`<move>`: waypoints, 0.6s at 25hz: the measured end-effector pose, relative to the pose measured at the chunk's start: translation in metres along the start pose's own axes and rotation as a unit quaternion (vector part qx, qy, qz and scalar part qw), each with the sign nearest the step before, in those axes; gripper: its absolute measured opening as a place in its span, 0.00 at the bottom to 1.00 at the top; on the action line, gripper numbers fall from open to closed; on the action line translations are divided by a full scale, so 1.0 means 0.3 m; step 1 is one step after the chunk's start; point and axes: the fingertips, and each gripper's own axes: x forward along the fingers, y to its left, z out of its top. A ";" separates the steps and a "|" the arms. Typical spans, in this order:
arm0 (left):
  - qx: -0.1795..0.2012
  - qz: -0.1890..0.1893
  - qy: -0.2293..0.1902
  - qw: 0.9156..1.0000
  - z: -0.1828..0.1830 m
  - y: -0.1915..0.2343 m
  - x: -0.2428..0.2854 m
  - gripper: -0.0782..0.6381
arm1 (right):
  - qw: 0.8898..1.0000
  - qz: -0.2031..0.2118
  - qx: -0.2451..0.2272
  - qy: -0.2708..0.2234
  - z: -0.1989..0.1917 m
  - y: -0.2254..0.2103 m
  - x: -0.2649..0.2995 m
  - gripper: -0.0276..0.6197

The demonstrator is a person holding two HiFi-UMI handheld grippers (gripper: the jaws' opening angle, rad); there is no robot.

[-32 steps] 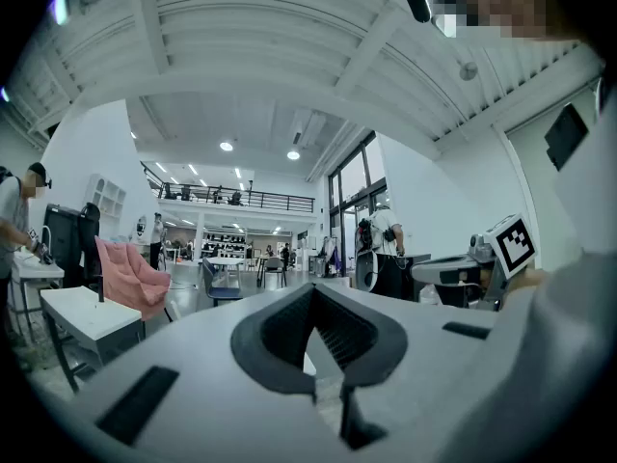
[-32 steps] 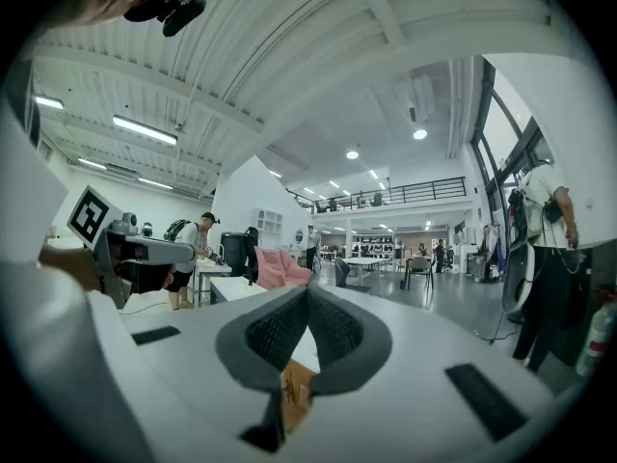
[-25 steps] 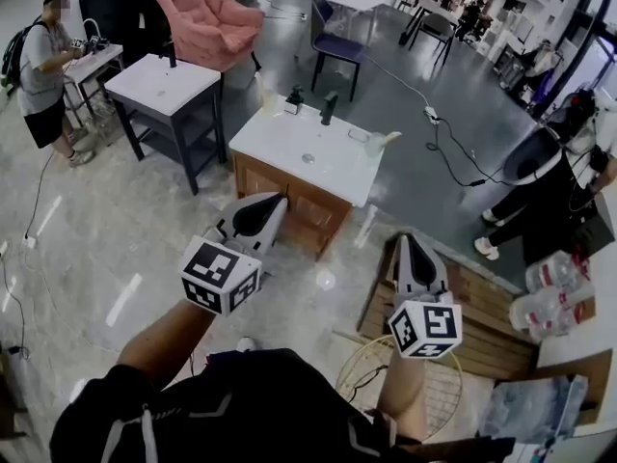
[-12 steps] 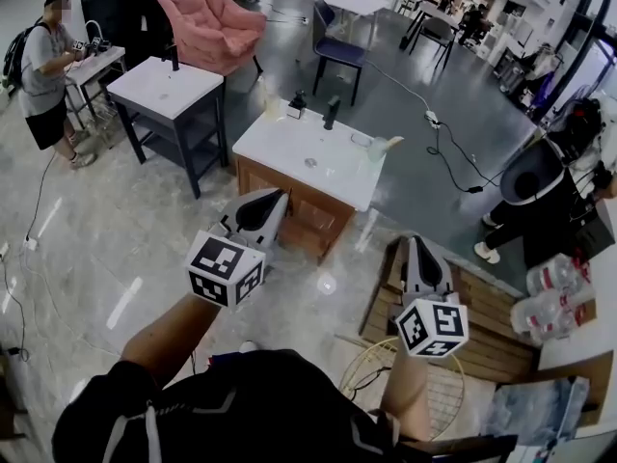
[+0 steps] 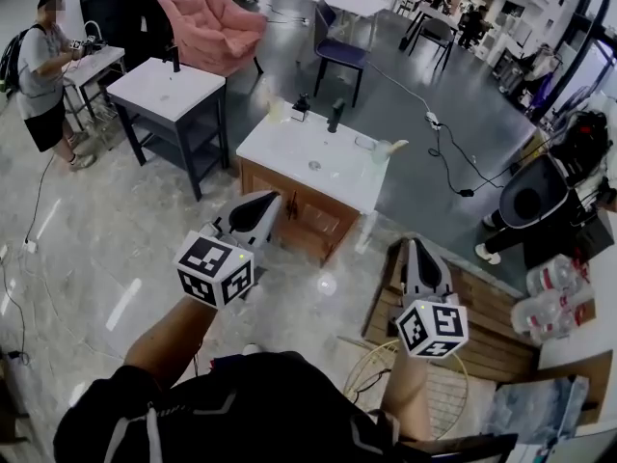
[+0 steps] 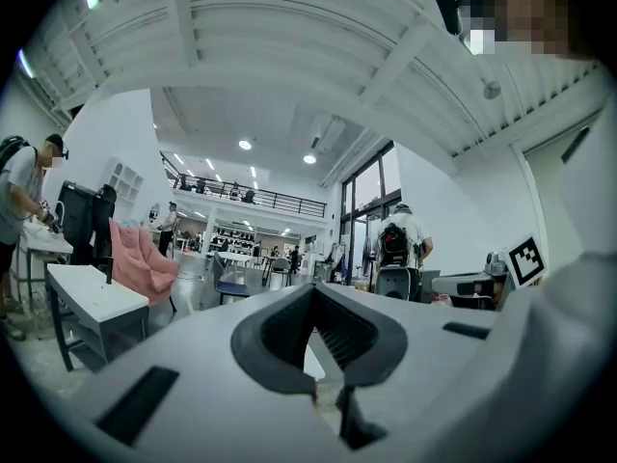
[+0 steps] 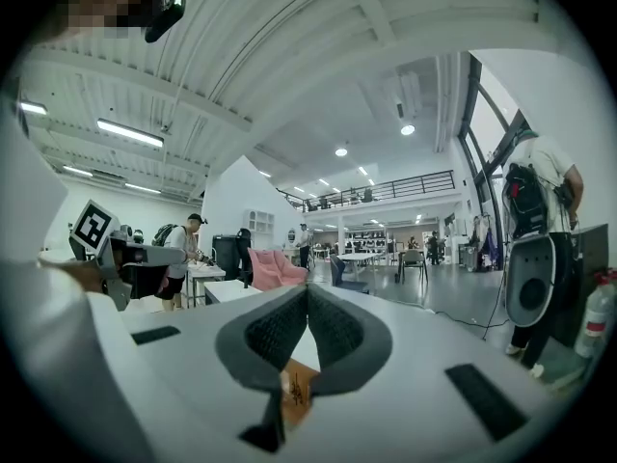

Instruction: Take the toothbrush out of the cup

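Both grippers, left (image 5: 273, 201) and right (image 5: 413, 246), are clenched on nothing. The toothbrush (image 5: 395, 145) seems to stand in the cup (image 5: 379, 154) on the cabinet (image 5: 289, 143), well apart. This looks like the approach step; next, 1 gripper must come near and open.

Left gripper (image 6: 314, 293) (jaws pressed together)

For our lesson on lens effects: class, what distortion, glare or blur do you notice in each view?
Head view: wide-angle bowing toward the edges; the glossy floor shows pale glare streaks. Left gripper view: fisheye, black corners, ceiling beams curved. Right gripper view: same black corners; the strip light glows overexposed.
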 end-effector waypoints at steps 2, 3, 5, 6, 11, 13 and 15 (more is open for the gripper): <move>0.001 -0.003 -0.005 1.000 0.006 0.021 -0.007 0.11 | 1.000 0.001 -0.005 -0.001 0.004 0.025 0.017 0.05; 0.003 -0.002 -0.006 1.000 0.007 0.033 -0.011 0.11 | 1.000 0.002 -0.008 -0.001 0.008 0.040 0.026 0.05; 0.007 -0.004 -0.004 1.000 0.004 0.059 -0.017 0.11 | 1.000 0.004 -0.015 -0.001 0.012 0.072 0.043 0.05; 0.008 -0.007 -0.002 1.000 -0.001 0.068 -0.017 0.11 | 1.000 0.004 -0.019 -0.001 0.012 0.086 0.051 0.05; 0.011 -0.026 0.005 1.000 -0.034 0.103 -0.021 0.11 | 1.000 -0.001 -0.018 0.005 -0.015 0.136 0.083 0.05; 0.007 -0.029 0.008 1.000 -0.051 0.129 -0.015 0.11 | 1.000 0.000 -0.017 0.010 -0.034 0.157 0.106 0.05; 0.004 -0.031 0.009 0.999 -0.065 0.150 0.000 0.11 | 1.000 0.003 -0.021 0.013 -0.047 0.166 0.133 0.05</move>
